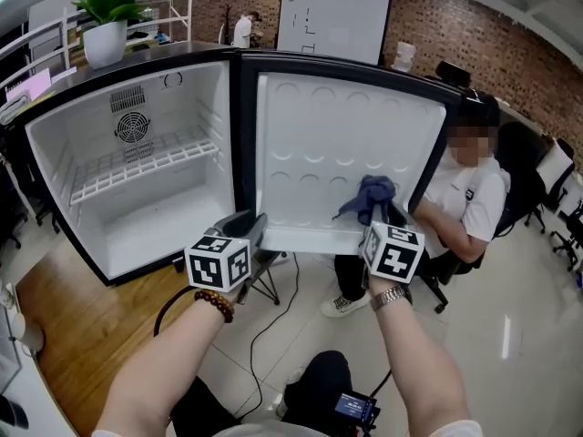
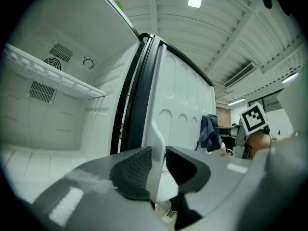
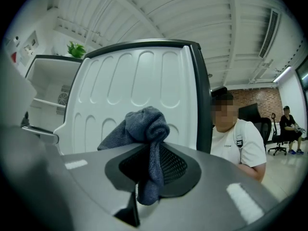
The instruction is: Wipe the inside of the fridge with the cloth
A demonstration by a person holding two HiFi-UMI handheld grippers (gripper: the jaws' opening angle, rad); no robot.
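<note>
The small white fridge (image 1: 55,167) stands open with its door (image 1: 346,126) swung out to the right. My left gripper (image 1: 244,228) is at the left end of the door's bottom shelf. In the left gripper view its jaws (image 2: 158,166) are shut on the white edge of the door shelf (image 2: 156,143). My right gripper (image 1: 381,217) is shut on a dark blue cloth (image 1: 372,194), bunched against the door's inner face just above the shelf. In the right gripper view the cloth (image 3: 144,126) bulges above the jaws (image 3: 151,163) and hangs down between them.
A wire shelf (image 1: 146,164) crosses the fridge interior. A potted plant (image 1: 107,16) stands on top. A person in a white shirt (image 1: 474,203) sits close behind the door's right edge. A black cable (image 1: 273,326) lies on the floor below, and office chairs (image 1: 556,198) stand at the right.
</note>
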